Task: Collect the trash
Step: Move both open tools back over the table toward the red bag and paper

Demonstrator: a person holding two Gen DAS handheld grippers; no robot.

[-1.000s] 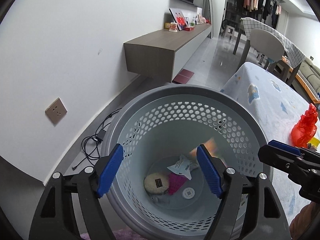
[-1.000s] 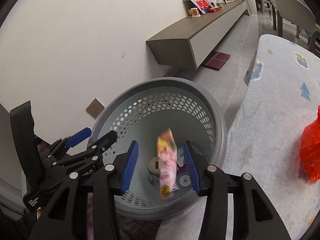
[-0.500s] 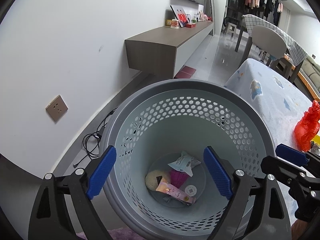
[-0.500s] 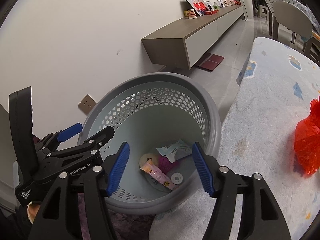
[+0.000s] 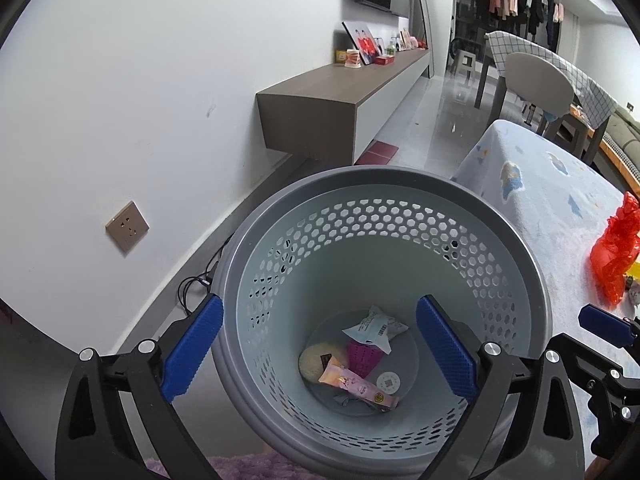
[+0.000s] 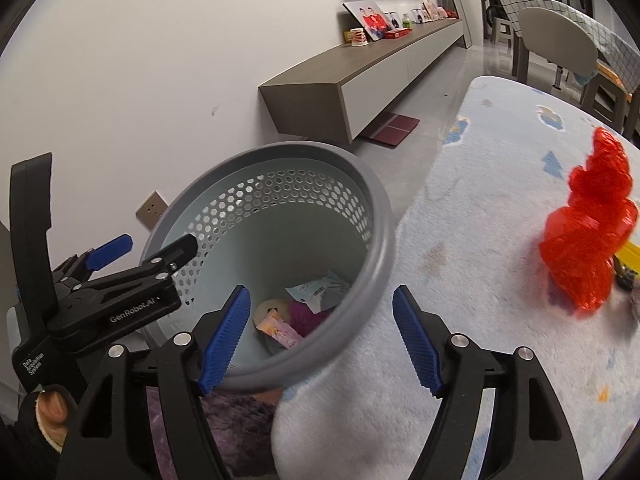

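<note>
one basket (image 5: pixel 384 184), five trash pieces (image 5: pixel 360 368) inside; both tools opening, empty: left tool (image 5: pixel 320 354), right tool (image 6: pixel 322 340).

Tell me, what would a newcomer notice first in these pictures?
First, the big grey perforated basket in the middle, with wrappers lying at its bottom. Next, the bright red plastic bag on the pale blue tablecloth to the right.

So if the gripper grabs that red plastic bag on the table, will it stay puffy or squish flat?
The red plastic bag would probably squish: it looks thin, see-through and crinkled. It is likely light and floppy, sagging from wherever it is pinched. The film may also slip a little.
</note>
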